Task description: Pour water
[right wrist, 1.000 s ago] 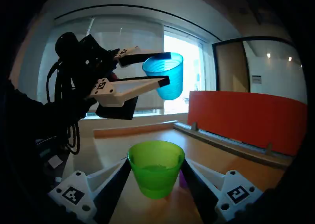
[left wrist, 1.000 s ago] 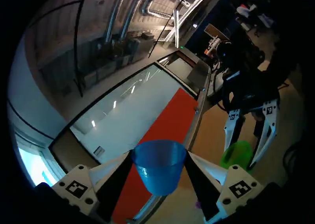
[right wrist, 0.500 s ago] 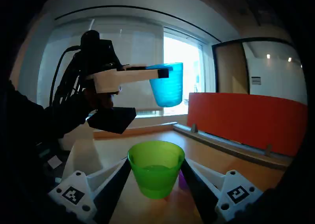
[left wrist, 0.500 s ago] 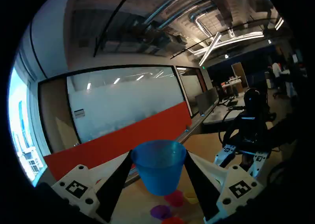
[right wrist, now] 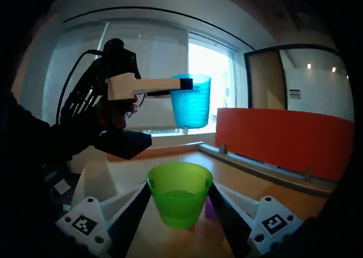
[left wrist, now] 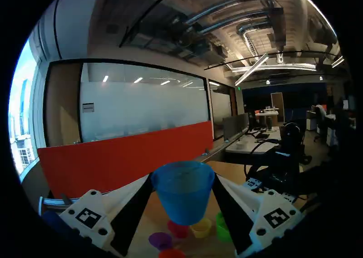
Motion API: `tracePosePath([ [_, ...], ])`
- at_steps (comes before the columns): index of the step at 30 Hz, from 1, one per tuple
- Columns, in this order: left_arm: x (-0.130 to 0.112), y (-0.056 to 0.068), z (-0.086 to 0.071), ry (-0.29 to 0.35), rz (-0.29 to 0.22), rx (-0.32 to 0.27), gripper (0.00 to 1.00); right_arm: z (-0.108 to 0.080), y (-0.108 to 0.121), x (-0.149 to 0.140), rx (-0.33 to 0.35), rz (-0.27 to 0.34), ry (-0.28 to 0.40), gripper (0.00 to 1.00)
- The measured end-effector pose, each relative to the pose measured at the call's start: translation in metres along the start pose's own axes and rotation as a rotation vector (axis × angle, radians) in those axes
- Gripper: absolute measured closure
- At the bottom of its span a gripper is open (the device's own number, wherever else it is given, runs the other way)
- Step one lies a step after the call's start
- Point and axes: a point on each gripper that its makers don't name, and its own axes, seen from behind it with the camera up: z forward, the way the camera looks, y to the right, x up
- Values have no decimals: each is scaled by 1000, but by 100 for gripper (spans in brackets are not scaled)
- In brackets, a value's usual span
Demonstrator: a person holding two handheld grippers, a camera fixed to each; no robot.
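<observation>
Water (right wrist: 179, 195): shallow layer low inside green cup (right wrist: 180, 208), lower centre of right gripper view. Cup upright, pinched from both sides by right tool (right wrist: 179, 185), just above wooden desk (right wrist: 254, 185).

Blue cup (right wrist: 191, 101): upper centre of same view, upright, gripped near rim by left tool (right wrist: 185, 82) seen side-on, a hand (right wrist: 113, 115) behind on the grip. Higher than green cup and farther off; well apart, no stream between. In left gripper view, blue cup (left wrist: 183, 192) at lower centre, clamped between both fingers of left tool (left wrist: 182, 176).

Progress, as judgement:
- No pouring under way at this moment.
- Some water already in green cup, fill level low.
- Contents of blue cup: cannot tell, inside pale and unclear past rim.
- Left to do, if more wanted: bring blue rim over green mouth and tip. Otherwise, set both down.

Materials and shapes:
- Both cups thin translucent plastic, round, tapered, wider at rim.
- Blue wall finely ribbed in horizontal rings, lit through from window (right wrist: 211, 58).
- Green wall smoother and glossy, slightly thickened rim.
- Tool fingers (right wrist: 119, 202) white moulded plastic with black inner faces; square black-and-white markers (right wrist: 85, 225) near base.
- Desk pale wood finish, smooth.
- Orange-red partition (right wrist: 286, 140) along far edge, matte.
- Small coloured cups (left wrist: 201, 227) low in left gripper view, on desk beneath blue cup.
</observation>
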Motion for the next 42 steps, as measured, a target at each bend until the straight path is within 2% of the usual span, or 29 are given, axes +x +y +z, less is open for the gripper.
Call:
tracePosePath([
  [6, -7, 1, -1, -22, -11, -2, 11, -2, 1, 1, -3, 14, 4, 10],
  [12, -20, -4, -5, -56, -20, 4, 11, -6, 5, -1, -13, 11, -16, 10],
  [25, -82, -6, -9, -211, -21, -11, 11, -23, 21, -16, -37, 24, -89, 10],
  [35, -133, 3, -8, -339, 3, -40, 11, -40, 35, -38, -51, 30, -185, 10],
  [42, -160, 12, -10, -419, 28, -71, 10, -53, 41, -51, -51, 34, -244, 10],
])
